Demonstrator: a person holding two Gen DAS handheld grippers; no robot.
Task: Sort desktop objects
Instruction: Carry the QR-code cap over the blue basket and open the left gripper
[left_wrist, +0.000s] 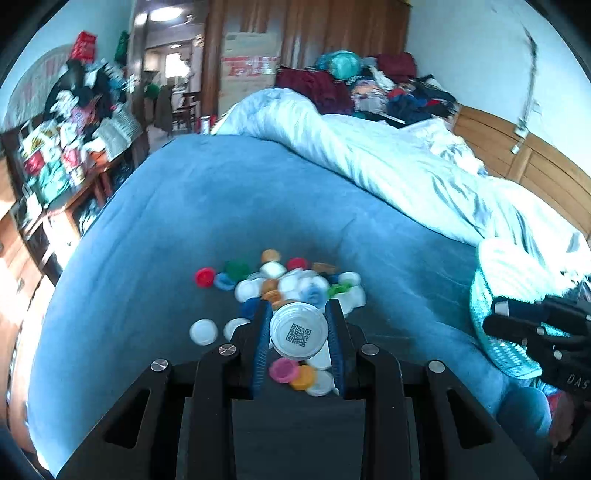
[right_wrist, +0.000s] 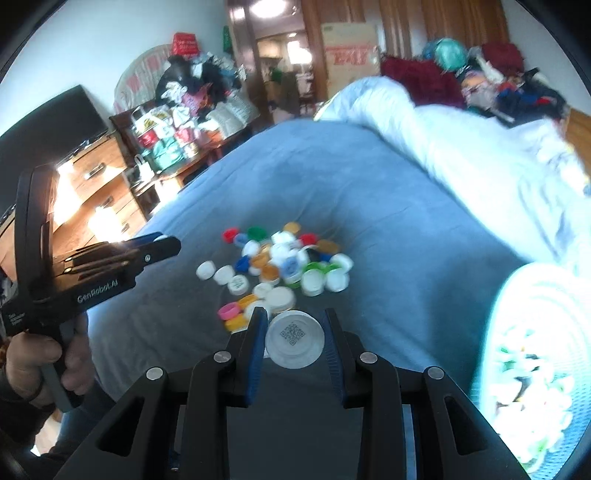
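A pile of coloured and white bottle caps (left_wrist: 291, 284) lies on the blue bed sheet; it also shows in the right wrist view (right_wrist: 284, 262). My left gripper (left_wrist: 298, 332) is shut on a white cap with a QR code (left_wrist: 299, 334), held just above the pile's near edge. My right gripper (right_wrist: 294, 341) is shut on another white QR-code cap (right_wrist: 294, 339), held above the sheet in front of the pile. The left gripper shows at the left of the right wrist view (right_wrist: 162, 247). The right gripper's black body shows at the right edge of the left wrist view (left_wrist: 535, 328).
A white-and-teal mesh basket (right_wrist: 524, 332) holding white caps stands on the bed at the right; it also shows in the left wrist view (left_wrist: 495, 295). A pale blue quilt (left_wrist: 388, 155) is bunched along the far right. A cluttered wooden shelf (left_wrist: 62, 166) stands left of the bed.
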